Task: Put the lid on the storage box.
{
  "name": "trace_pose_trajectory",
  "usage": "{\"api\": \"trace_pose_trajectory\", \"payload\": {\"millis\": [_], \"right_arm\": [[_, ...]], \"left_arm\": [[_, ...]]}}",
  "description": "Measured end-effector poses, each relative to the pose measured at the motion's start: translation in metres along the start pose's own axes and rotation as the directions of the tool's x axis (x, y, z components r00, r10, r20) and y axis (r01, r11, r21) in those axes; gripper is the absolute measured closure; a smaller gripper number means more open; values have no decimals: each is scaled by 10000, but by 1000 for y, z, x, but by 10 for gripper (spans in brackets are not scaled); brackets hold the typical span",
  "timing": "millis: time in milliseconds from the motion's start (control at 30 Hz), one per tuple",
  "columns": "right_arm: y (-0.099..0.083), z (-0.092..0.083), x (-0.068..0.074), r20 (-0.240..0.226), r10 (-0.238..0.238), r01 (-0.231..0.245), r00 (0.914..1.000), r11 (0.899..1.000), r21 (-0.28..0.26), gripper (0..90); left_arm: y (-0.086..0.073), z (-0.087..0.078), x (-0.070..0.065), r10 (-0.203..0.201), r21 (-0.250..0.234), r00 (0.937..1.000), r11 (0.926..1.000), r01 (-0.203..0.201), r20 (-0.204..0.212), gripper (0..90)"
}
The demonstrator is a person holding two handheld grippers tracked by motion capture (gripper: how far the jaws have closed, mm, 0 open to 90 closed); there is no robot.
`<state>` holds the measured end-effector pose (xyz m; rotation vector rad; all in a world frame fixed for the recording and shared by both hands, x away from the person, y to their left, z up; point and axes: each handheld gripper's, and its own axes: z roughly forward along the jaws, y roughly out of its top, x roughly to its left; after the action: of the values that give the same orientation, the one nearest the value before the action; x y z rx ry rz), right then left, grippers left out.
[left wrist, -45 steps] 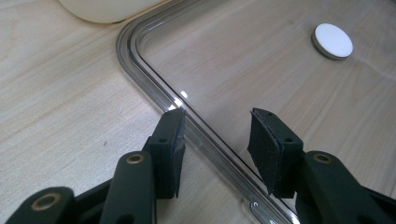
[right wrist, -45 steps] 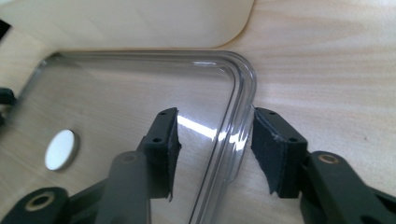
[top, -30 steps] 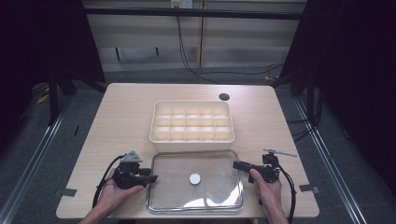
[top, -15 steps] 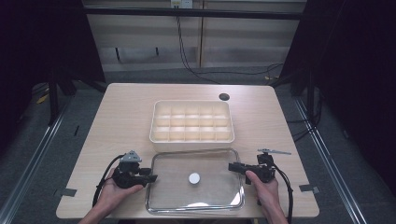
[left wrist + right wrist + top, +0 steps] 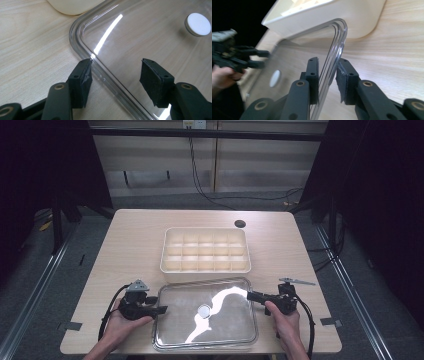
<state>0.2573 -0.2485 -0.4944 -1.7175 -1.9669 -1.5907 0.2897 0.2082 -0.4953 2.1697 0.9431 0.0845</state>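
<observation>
- Left gripper [image 5: 115,82]: jaws apart, just been opening. The clear lid's [image 5: 220,330] left rim runs between the pads untouched; one pad sits outside over the table [image 5: 130,245], the other over the clear panel.
- Right gripper [image 5: 328,80]: jaws have just been closing and now clamp the lid's right rim, pads pressed on both faces of the edge.
- Lid lies at 6 o'clock on the table in the high view, just in front of the cream compartment tray [image 5: 206,250] at centre. Left gripper [image 5: 159,309] at the lid's 9 o'clock, right gripper [image 5: 250,295] near its 2 o'clock.
- White round knob [image 5: 203,310] at lid centre.
- Left gripper view: gap between pads and rim is clear; knob [image 5: 198,24] at 1 o'clock.
- Right gripper view: pinch on the rim, tray wall [image 5: 352,17] at 12 o'clock, the other hand [image 5: 223,76] and its gripper at 9 o'clock.
- High view: dark round hole [image 5: 240,223] at the table's 1 o'clock.
</observation>
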Motion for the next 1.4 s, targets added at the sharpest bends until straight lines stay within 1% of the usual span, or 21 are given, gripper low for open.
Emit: {"api": "trace_pose_trajectory", "payload": {"millis": [67,100,167,233,300,333,400,467,533,600,633,733,900,933,967,1000,1100,1133,1300,1333,1400], "right_arm": [[-1,0,1,-74,-44,44,10000,10000,27,714],[-1,1,1,-332,18,-17,9994,10000,37,701],[-1,2,1,-328,36,-34,9995,10000,49,701],[-1,6,1,-720,81,-62,9974,9996,265,677],[-2,8,3,-696,95,-74,9975,9995,304,665],[-2,10,4,-502,11,5,9987,9995,324,658],[-1,12,5,-582,56,-32,9983,9991,418,657],[0,11,6,-773,195,-187,9968,9998,112,708],[1,8,8,-1051,130,-160,9944,9995,-271,723],[2,7,10,-1074,19,-61,9942,9992,-391,727],[2,7,12,-1027,-145,97,9946,9988,-471,729],[3,4,12,-1188,-229,155,9927,9979,-628,741],[3,3,12,-1152,-263,175,9930,9969,-768,742],[3,2,12,-1126,-293,210,9932,9971,-735,742],[3,2,12,-1126,-293,210,9932,9971,-735,742],[3,2,12,-1123,-293,212,9932,9971,-727,741],[3,3,11,-1089,-339,277,9935,9980,-575,737],[3,2,11,-939,-332,288,9950,9984,-483,734],[3,2,10,-910,-334,293,9953,9985,-462,731],[3,2,11,-747,-362,332,9966,9986,-417,721],[3,2,11,-547,-419,406,9976,9989,-251,712]], "left_arm": [[0,0,0,18,-20,10000,10000,-19,-91,476],[0,-1,0,182,94,9997,9998,-180,-149,478],[0,0,-1,125,36,9998,9999,-124,-169,483],[0,0,0,153,33,9998,9999,-153,-95,488],[0,0,-1,108,3,9999,9999,-108,-115,491],[0,0,-1,138,17,9998,9999,-138,-138,491],[0,0,0,186,42,9998,9998,-185,-72,490],[0,0,1,49,-24,10000,10000,-48,38,481],[0,1,1,0,-36,10000,10000,0,83,454],[0,1,1,-77,-53,9999,10000,77,111,431],[0,1,2,-209,-58,9997,9998,210,154,393],[-1,-1,7,-633,-145,9970,9978,640,453,327],[0,0,6,-746,-123,9951,9971,756,647,280],[0,0,6,-777,-91,9929,9968,789,896,280],[0,0,6,-777,-91,9929,9968,789,896,283],[0,1,5,-913,-65,9869,9956,930,1331,301],[0,1,4,-930,-79,9868,9955,949,1328,317],[0,-2,6,-1104,-190,9841,9933,1141,1393,348],[0,-5,8,-1009,-282,9856,9940,1056,1353,408],[0,-6,6,-929,-357,9875,9945,982,1275,410],[0,-6,6,-968,-417,9866,9938,1030,1315,414]]}}
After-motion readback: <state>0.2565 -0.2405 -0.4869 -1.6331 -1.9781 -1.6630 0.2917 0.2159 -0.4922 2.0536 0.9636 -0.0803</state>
